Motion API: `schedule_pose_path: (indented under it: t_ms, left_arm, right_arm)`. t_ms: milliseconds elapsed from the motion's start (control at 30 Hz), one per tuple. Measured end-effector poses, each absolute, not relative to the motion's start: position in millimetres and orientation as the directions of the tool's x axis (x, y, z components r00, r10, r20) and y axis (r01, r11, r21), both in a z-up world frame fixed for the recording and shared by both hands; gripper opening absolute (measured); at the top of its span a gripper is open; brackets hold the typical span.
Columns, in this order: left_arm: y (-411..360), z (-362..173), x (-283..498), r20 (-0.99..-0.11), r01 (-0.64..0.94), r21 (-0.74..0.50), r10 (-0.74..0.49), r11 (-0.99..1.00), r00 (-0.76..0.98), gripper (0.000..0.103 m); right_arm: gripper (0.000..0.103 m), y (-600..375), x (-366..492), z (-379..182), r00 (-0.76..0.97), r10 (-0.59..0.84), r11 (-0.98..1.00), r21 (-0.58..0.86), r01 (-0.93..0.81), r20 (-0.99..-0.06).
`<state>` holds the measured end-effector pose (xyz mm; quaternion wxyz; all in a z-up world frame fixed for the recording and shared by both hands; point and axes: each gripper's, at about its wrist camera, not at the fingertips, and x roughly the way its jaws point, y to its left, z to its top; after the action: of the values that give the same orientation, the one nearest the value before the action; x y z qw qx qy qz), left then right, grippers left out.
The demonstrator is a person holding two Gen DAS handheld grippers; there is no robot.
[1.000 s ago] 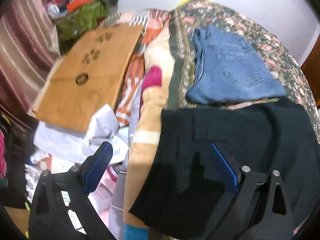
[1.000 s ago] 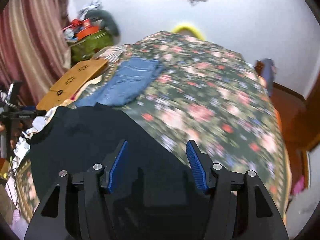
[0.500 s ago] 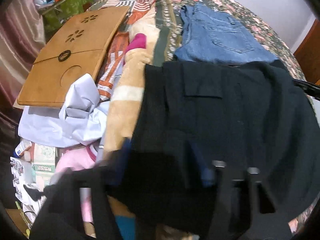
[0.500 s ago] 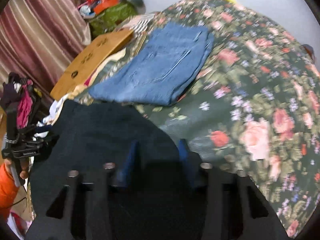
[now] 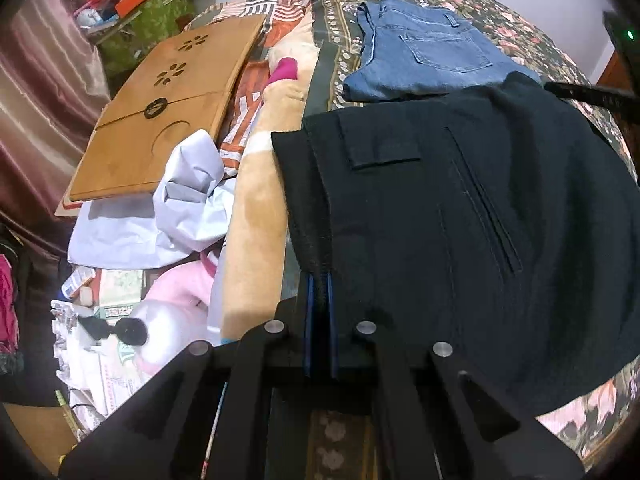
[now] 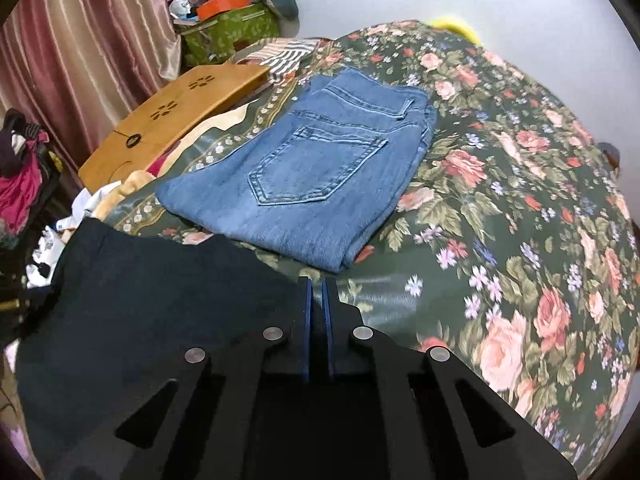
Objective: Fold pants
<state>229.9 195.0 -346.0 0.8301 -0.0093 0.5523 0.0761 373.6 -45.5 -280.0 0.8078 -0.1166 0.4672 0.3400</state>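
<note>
Apparently both the left gripper (image 5: 319, 280) and right gripper (image 6: 316, 284) pinch the black pants (image 5: 460, 220)

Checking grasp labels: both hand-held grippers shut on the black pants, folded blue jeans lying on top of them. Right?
Not quite. The folded blue jeans lie beyond the black pants on the floral bedspread, not on top; the right wrist view shows it. Left hand-held gripper and right hand-held gripper are shut on the pants.
</note>
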Motion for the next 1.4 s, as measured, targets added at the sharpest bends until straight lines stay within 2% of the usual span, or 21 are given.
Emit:
schedule_pose_path:
  t_ms: [100,133,167,200,233,267,400,433,500,567,667,767,833,867,933,1000,1200,1267,1400]
  left_arm:
    - [206,-330,234,-0.898,-0.154,0.060,0.121,0.986,0.423,0.006]
    - [209,-325,236,-0.891,-0.161,0.050,0.116,0.986,0.438,0.011]
    - [216,-316,244,-0.883,-0.174,0.023,0.102,0.985,0.457,0.021]
    - [220,-310,250,-0.879,-0.183,0.001,0.088,0.983,0.469,0.029]
    - [224,-304,259,-0.870,-0.190,-0.040,0.059,0.981,0.490,0.043]
    - [226,-301,264,-0.862,-0.190,-0.064,0.041,0.980,0.505,0.053]
    - [215,-307,302,-0.863,-0.137,-0.112,-0.028,0.984,0.504,0.054]
    - [211,-310,307,-0.865,-0.122,-0.115,-0.039,0.986,0.500,0.054]
    - [200,-325,319,-0.884,-0.083,-0.108,-0.058,0.991,0.464,0.054]
    - [191,-343,326,-0.904,-0.070,-0.064,-0.029,0.995,0.426,0.054]
    - [182,-356,326,-0.903,-0.047,0.020,0.038,0.999,0.428,0.057]
    - [184,-357,326,-0.904,-0.049,0.033,0.051,0.998,0.425,0.059]
    - [185,-359,327,-0.905,-0.053,0.045,0.064,0.998,0.420,0.062]
    - [184,-361,329,-0.905,-0.054,0.071,0.087,0.996,0.417,0.067]
    - [184,-363,331,-0.908,-0.064,0.090,0.108,0.994,0.405,0.072]
    - [188,-360,332,-0.917,-0.077,0.064,0.089,0.995,0.390,0.072]
    - [187,-315,300,-0.891,-0.118,0.048,0.096,0.992,0.444,0.072]
    - [181,-294,281,-0.872,-0.103,0.053,0.096,0.993,0.479,0.072]
    - [172,-263,248,-0.845,-0.091,0.025,0.070,0.995,0.531,0.072]
  right_arm:
    - [0.007,-51,376,-263,0.304,0.531,0.721,0.234,-0.652,-0.791]
    - [0.017,-49,376,-260,0.287,0.552,0.712,0.262,-0.652,-0.783]
    - [0.036,-47,377,-258,0.271,0.570,0.702,0.289,-0.651,-0.776]
    - [0.045,-45,377,-256,0.266,0.583,0.696,0.303,-0.651,-0.768]
    - [0.057,-41,376,-255,0.269,0.586,0.694,0.303,-0.653,-0.764]
    - [0.057,-34,375,-257,0.269,0.582,0.690,0.290,-0.663,-0.768]
    - [0.056,-10,375,-273,0.234,0.532,0.674,0.239,-0.699,-0.814]
    - [0.054,-4,375,-277,0.219,0.522,0.665,0.233,-0.710,-0.824]
    - [0.039,8,371,-288,0.201,0.483,0.648,0.194,-0.736,-0.852]
    - [0.022,9,364,-289,0.255,0.459,0.652,0.128,-0.747,-0.851]
    - [0.014,7,355,-286,0.287,0.481,0.639,0.108,-0.762,-0.828]
    - [0.011,11,350,-288,0.352,0.454,0.652,0.035,-0.758,-0.818]
    - [0.011,13,351,-287,0.382,0.438,0.666,0.008,-0.746,-0.814]
    - [0.011,14,352,-286,0.386,0.432,0.669,0.003,-0.743,-0.815]
    - [0.012,16,354,-287,0.382,0.413,0.681,0.002,-0.732,-0.827]
    - [0.015,14,353,-283,0.366,0.404,0.682,0.010,-0.731,-0.838]
    - [0.025,-50,320,-228,0.437,0.438,0.731,0.029,-0.682,-0.785]
    - [0.037,-77,308,-212,0.475,0.437,0.754,0.023,-0.657,-0.763]
    - [0.039,-136,280,-181,0.555,0.394,0.803,-0.019,-0.596,-0.732]
